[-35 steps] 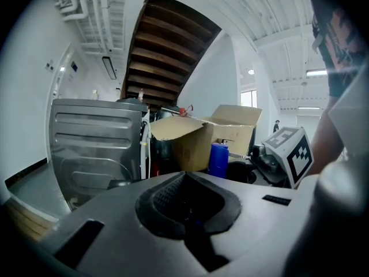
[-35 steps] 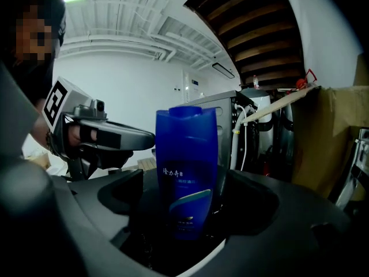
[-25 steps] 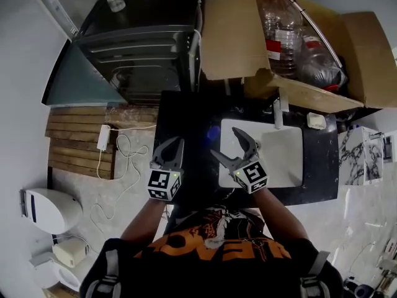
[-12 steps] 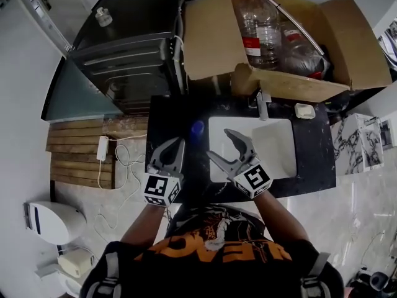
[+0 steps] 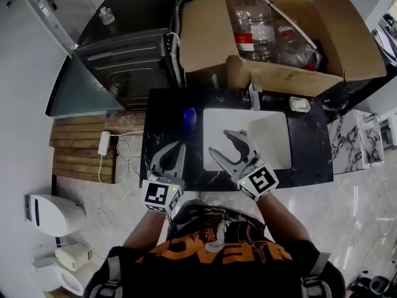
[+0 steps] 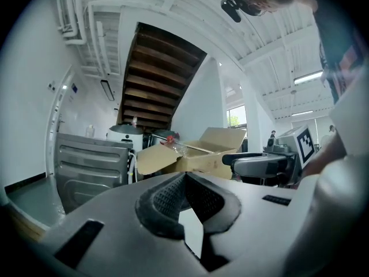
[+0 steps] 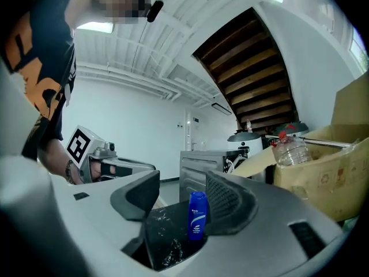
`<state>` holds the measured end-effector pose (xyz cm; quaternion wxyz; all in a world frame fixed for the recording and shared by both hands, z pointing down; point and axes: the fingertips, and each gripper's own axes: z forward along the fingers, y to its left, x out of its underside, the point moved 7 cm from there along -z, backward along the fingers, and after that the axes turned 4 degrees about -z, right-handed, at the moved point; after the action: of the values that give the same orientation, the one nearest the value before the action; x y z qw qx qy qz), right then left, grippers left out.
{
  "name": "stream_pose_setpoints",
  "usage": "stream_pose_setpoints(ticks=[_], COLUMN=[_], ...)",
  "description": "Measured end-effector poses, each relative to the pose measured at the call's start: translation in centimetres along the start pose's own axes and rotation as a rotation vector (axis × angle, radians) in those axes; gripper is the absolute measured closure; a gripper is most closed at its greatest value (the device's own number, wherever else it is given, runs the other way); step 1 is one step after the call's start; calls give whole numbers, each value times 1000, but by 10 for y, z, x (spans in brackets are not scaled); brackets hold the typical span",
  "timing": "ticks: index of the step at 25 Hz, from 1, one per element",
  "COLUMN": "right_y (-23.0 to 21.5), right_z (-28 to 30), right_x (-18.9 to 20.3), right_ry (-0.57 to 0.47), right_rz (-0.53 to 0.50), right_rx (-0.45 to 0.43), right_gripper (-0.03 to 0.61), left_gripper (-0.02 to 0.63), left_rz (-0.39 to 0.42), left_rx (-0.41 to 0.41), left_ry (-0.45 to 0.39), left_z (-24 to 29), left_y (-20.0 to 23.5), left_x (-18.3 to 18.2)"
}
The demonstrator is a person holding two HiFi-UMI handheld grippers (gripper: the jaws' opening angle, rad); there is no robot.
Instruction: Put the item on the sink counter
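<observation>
A small blue bottle stands upright on the black sink counter, left of the white basin. In the right gripper view the bottle shows well beyond the jaws, apart from them. My right gripper hovers over the basin's near left corner; its jaws are closing with nothing between them. My left gripper hangs over the counter's front left part, nearer to me than the bottle. Its pads meet at the tip and hold nothing.
An open cardboard box with large plastic bottles sits behind the counter. A faucet and a soap dish stand at the basin's back edge. A dark appliance is at back left, a wooden slat mat on the floor left.
Both grippers have drawn back toward me, away from the blue bottle, which stays on the counter. The right jaws have narrowed.
</observation>
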<state>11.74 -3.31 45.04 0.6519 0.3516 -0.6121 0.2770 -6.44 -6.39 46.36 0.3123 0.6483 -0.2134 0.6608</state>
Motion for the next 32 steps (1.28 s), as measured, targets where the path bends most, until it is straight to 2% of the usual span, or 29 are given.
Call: stream_pose_setpoints(ticks=[5, 13, 17, 19, 21, 26, 32], right_y=[11, 23, 32, 36, 41, 46, 46], right_z=[-27, -72, -96, -106, -115, -142, -157], right_x=[-15, -35, -43, -45, -49, -54, -52], right_ry=[-51, -74, -81, -77, -88, -116, -89], right_rz=[25, 35, 6, -16, -11, -1, -1], right_rx=[-2, 21, 45, 61, 72, 126, 184], right_gripper=[345, 393, 461, 545, 562, 565, 565], left_gripper=[597, 598, 598, 597, 597, 597, 598], left_rz=[21, 15, 19, 17, 16, 36, 35], left_rx=[-29, -51, -39, -27, -9, 45, 72], left_ry=[-31, -51, -53, -62, -66, -75, -69], left_z=[-29, -58, -69, -72, -74, -77, -81], left_y=[-27, -62, -82, -90, -99, -119, -128], left_x=[-10, -16, -17, -19, -21, -29, -30])
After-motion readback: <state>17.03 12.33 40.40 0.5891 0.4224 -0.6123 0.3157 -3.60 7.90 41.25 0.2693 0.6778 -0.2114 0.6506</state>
